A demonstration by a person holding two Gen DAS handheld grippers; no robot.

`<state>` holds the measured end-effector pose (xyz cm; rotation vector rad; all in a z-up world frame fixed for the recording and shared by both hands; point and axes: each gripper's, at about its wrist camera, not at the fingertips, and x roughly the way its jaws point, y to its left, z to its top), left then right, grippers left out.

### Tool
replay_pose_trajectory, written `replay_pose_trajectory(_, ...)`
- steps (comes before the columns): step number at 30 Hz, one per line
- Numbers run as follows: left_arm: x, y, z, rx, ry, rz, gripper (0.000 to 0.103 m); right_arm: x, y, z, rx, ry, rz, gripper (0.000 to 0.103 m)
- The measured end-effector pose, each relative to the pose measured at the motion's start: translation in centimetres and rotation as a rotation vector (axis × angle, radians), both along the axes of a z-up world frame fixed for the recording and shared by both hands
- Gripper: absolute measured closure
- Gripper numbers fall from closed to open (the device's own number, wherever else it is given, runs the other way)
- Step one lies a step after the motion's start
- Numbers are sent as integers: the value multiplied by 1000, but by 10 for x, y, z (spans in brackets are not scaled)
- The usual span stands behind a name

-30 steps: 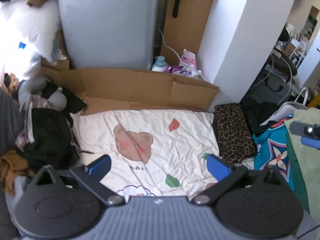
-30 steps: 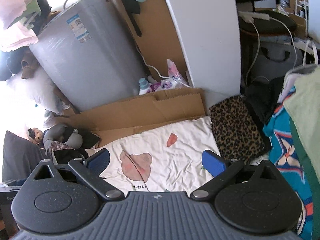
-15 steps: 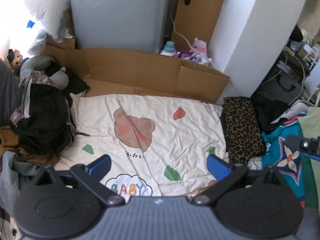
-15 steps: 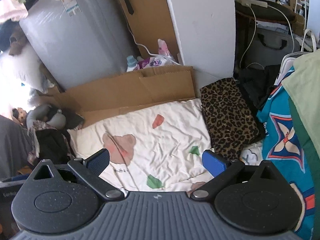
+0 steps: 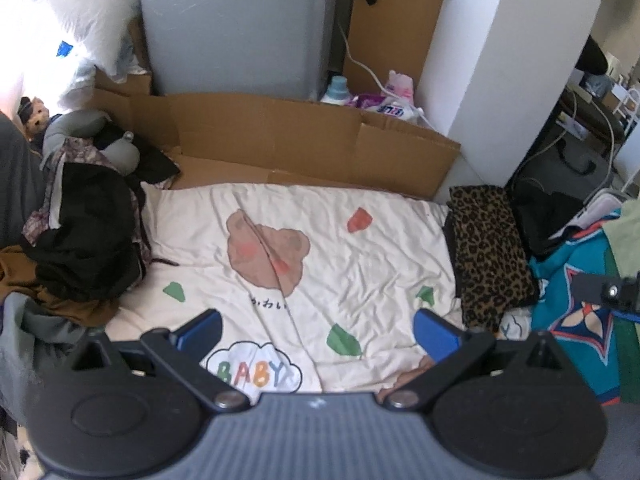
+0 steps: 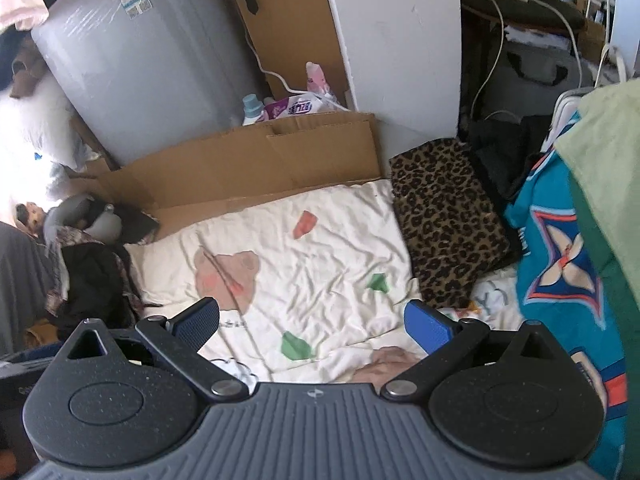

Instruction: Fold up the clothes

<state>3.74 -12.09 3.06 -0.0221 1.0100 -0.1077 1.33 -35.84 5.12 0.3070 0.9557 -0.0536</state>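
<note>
A cream quilt (image 5: 360,264) printed with a bear and the word BABY lies spread flat, also seen in the right wrist view as the cream quilt (image 6: 320,256). A heap of dark clothes (image 5: 84,232) sits at its left edge, shown too as the dark heap (image 6: 92,276). A folded leopard-print garment (image 5: 492,248) rests on its right edge, the leopard garment (image 6: 444,216). My left gripper (image 5: 318,330) hangs open above the quilt's near part, holding nothing. My right gripper (image 6: 312,322) is open too, empty, over the same quilt.
Brown cardboard (image 5: 304,148) stands behind the quilt, before a grey wrapped appliance (image 5: 236,28) and a white wall (image 5: 500,60). Detergent bottles (image 5: 336,90) sit behind the cardboard. A teal patterned cloth (image 6: 560,264) and green fabric (image 6: 600,152) hang at right.
Both cameras have tilted down and drawn back over the quilt, bringing its BABY print and near edge into view. Both grippers stayed open.
</note>
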Motion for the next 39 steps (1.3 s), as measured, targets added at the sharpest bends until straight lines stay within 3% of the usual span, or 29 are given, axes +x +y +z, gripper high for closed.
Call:
replay_pose_trajectory(11, -17, -1, 3, 13, 14, 15, 0, -14, 5, -4, -9, 56, 55, 1)
replay_pose_trajectory(32, -52, 3, -1, 75, 36, 70, 0, -42, 19, 9, -31, 65, 212, 1)
replay_pose_trajectory(39, -64, -3, 1, 62, 29, 78, 0, -48, 21, 8, -27, 86, 269, 1)
